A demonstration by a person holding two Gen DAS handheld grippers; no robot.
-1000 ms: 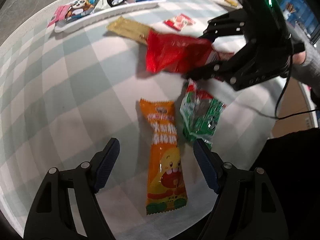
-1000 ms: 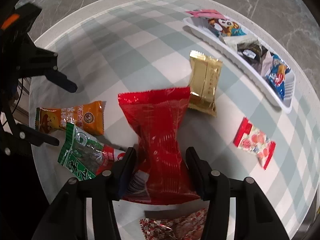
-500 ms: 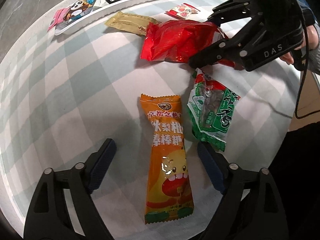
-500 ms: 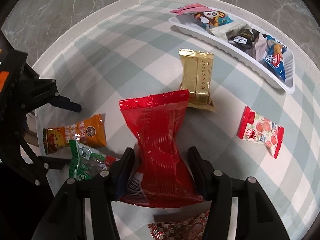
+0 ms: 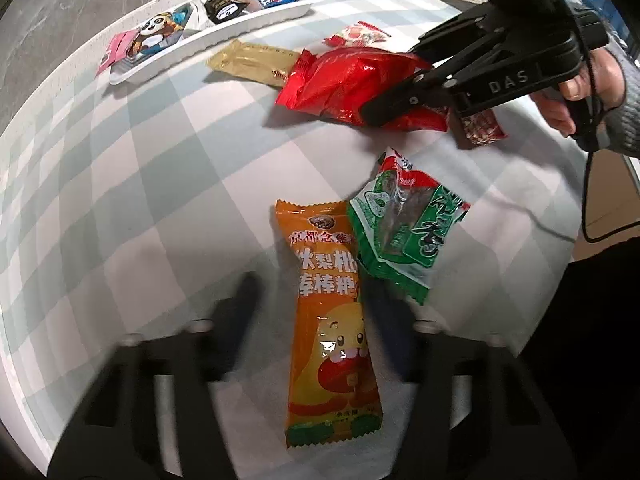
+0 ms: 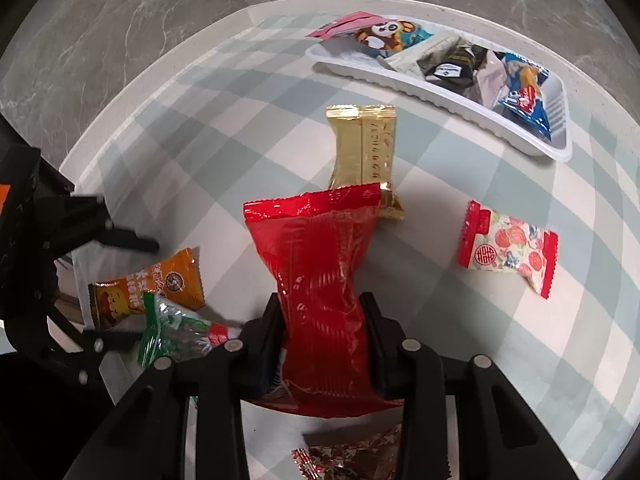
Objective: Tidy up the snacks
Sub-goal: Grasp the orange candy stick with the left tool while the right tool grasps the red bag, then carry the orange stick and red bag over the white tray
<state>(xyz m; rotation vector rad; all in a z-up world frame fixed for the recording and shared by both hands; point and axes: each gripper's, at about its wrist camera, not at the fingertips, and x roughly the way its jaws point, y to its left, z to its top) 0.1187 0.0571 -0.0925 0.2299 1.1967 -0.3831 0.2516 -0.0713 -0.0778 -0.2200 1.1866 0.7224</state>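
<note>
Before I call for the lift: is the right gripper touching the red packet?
Touching. In the right wrist view the closing right gripper has both fingers pressed against the red packet, which is visibly pinched narrow between them.

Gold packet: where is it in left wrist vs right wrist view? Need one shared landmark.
Left wrist view: gold packet lies upper centre, between the white tray and the red bag.
Right wrist view: gold packet sits at centre, just beyond the red bag's far edge.
Shared landmark: the white tray, with its panda-print packet.
</note>
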